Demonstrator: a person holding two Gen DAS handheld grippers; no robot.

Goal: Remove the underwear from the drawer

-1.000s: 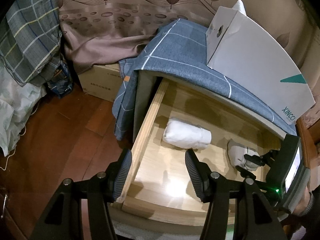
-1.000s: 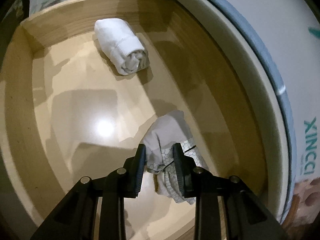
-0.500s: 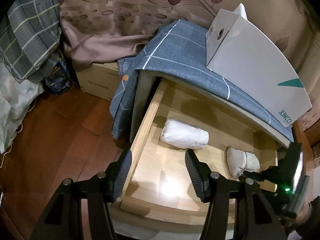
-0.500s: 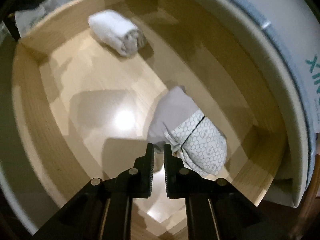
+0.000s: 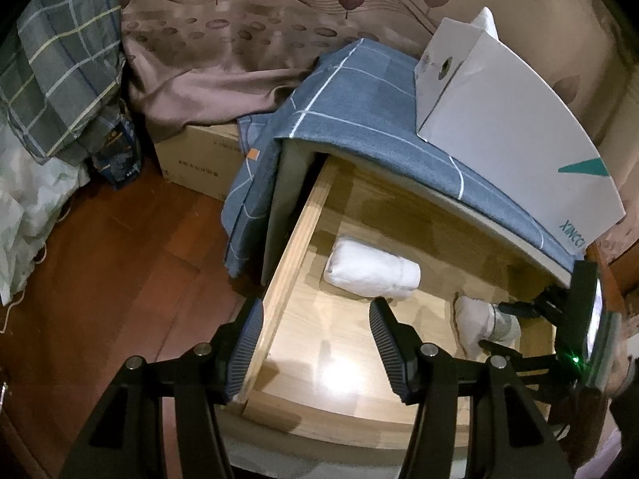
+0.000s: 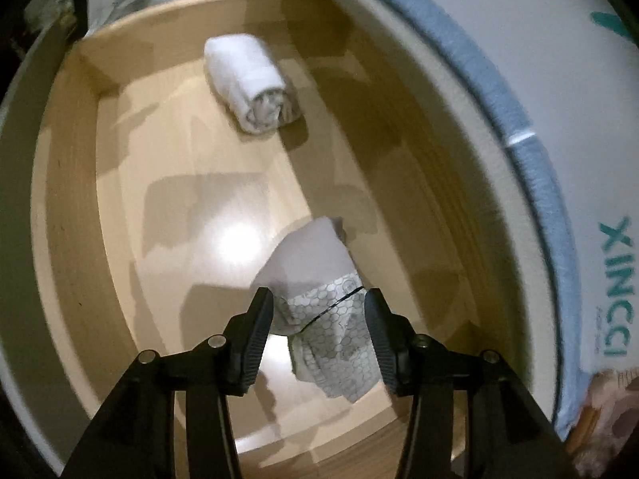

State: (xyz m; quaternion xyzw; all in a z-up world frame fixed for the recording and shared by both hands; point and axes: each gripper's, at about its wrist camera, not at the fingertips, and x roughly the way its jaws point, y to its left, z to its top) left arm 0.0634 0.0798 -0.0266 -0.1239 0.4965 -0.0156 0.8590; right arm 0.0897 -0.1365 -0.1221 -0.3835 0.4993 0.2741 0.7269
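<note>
Having reopened since half a second earlier, the right gripper straddled the patterned underwear on the drawer floor — jaws spread, nothing pinched, grasp pending — while the left gripper hovered with jaws spread over the drawer's front corner.

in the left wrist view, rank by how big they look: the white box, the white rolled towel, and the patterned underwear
1. white box
2. white rolled towel
3. patterned underwear, though the right hand-held gripper partly hides it
</note>
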